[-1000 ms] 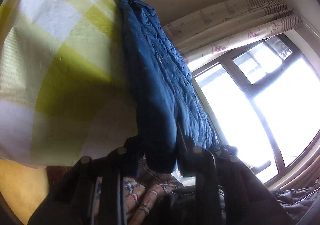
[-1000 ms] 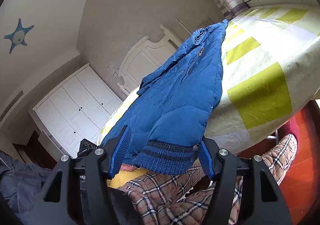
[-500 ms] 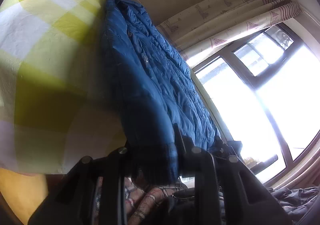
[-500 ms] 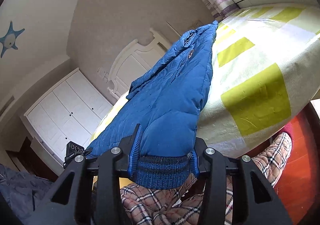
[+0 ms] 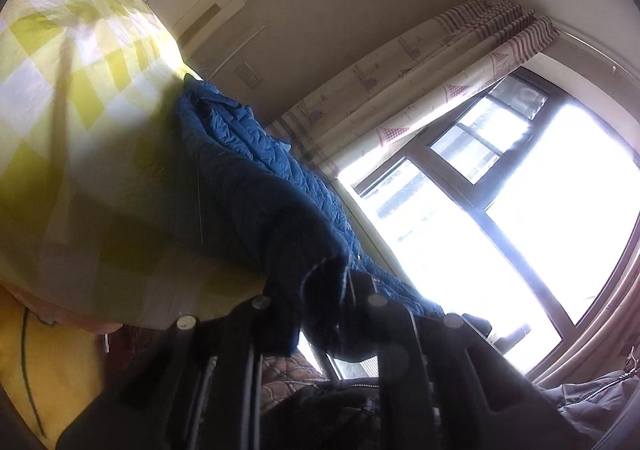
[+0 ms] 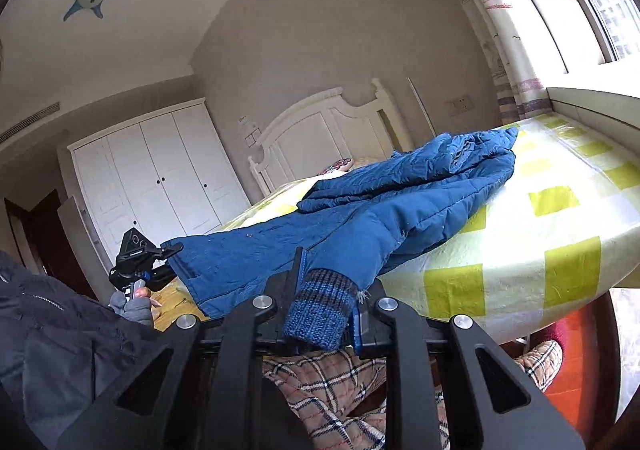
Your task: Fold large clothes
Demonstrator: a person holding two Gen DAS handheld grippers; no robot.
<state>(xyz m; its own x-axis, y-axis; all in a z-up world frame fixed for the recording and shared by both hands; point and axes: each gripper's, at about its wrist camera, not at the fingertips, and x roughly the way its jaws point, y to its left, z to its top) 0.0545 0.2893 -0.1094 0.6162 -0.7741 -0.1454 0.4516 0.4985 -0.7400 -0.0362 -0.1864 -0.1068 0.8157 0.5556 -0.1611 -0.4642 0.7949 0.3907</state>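
Observation:
A blue quilted jacket [image 6: 360, 210] lies across a bed with a yellow and white checked cover [image 6: 560, 218]. My right gripper [image 6: 326, 306] is shut on the knitted cuff [image 6: 316, 314] of one sleeve at the bed's near edge. My left gripper [image 5: 320, 302] is shut on another dark edge of the jacket [image 5: 256, 186]; it also shows in the right wrist view [image 6: 168, 254], clamped on the jacket's hem at the left. The jacket stretches from both grippers toward the far side of the bed [image 5: 80, 98].
A white headboard [image 6: 328, 126] and a white wardrobe [image 6: 160, 178] stand behind the bed. A bright window [image 5: 520, 230] with patterned curtains [image 5: 420, 82] is beside it. The person's plaid trousers [image 6: 344, 390] and slipper [image 6: 540, 362] are below, over a red floor.
Both grippers have closed on the jacket and swung round, so the jacket now lies flatter and wider across the bed. The right gripper's jaws narrowed onto the cuff.

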